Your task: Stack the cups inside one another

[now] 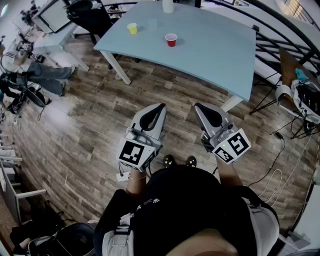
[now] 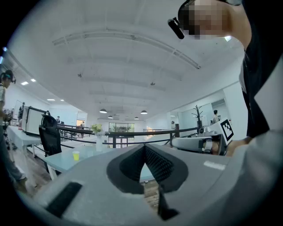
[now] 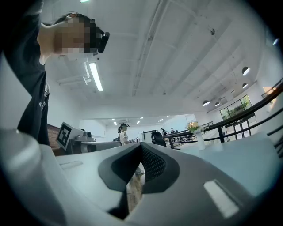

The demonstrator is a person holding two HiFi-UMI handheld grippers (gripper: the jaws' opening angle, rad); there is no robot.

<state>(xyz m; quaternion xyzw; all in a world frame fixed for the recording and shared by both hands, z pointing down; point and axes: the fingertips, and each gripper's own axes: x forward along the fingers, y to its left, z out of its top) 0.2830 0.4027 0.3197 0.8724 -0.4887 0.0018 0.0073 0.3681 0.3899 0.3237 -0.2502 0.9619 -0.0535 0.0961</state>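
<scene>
On the pale blue table stand a yellow cup, a red cup and, between them further back, a faint clear cup. Both grippers hang over the wooden floor, well short of the table's near edge. My left gripper is shut with nothing in it, and so is my right gripper. In the left gripper view the jaws meet at the tips, and the yellow cup shows far off. The right gripper view shows its jaws closed and empty.
A white vase stands at the table's far edge. A black office chair sits behind the table's left end. Someone's legs rest on the floor at left. Cables and a dark railing lie to the right.
</scene>
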